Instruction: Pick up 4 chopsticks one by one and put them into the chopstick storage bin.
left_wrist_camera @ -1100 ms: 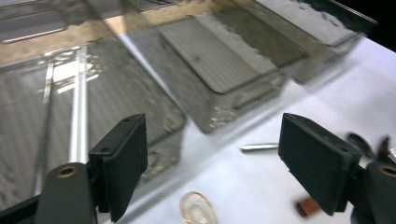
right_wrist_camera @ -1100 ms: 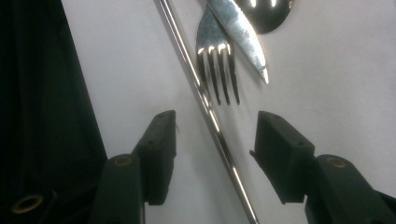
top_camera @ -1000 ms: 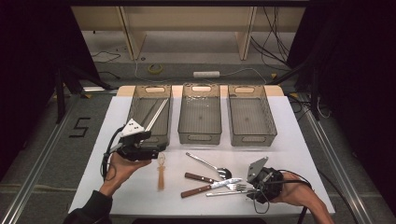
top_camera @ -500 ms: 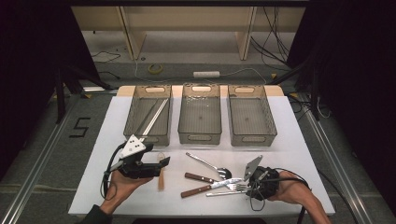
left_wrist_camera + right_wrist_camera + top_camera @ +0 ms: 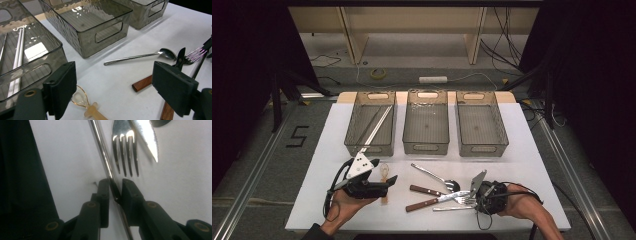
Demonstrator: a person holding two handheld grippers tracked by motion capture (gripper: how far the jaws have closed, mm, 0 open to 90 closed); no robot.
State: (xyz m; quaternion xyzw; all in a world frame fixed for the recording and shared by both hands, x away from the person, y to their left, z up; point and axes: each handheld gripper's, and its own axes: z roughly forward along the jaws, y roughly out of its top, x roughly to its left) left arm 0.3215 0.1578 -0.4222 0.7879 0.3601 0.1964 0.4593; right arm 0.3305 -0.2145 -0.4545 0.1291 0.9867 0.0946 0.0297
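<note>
My right gripper (image 5: 115,190) lies low on the white table (image 5: 522,150) at the near right. Its jaws have just been closing and now pinch the thin silver handle (image 5: 105,157) of a utensil. Fork tines (image 5: 125,157) and a knife blade (image 5: 147,137) lie just ahead of it. My left gripper (image 5: 387,184) is at the near left, pointing right. Its jaws stand wide open and hold nothing (image 5: 117,92). A small amber spoon (image 5: 82,100) lies on the table by its left jaw. A wood-handled knife (image 5: 142,83) lies by its right jaw.
Three smoky plastic bins stand in a row at the back: the left one (image 5: 354,127) holds white chopsticks (image 5: 377,127), then the middle (image 5: 426,147) and the right (image 5: 482,150). A silver spoon (image 5: 434,176) and two wood-handled knives (image 5: 424,190) lie mid-table.
My left gripper has come from the left bin toward the near edge and now sits low by the small amber spoon. The right gripper has stayed in place with its jaws closing on the silver handle.
</note>
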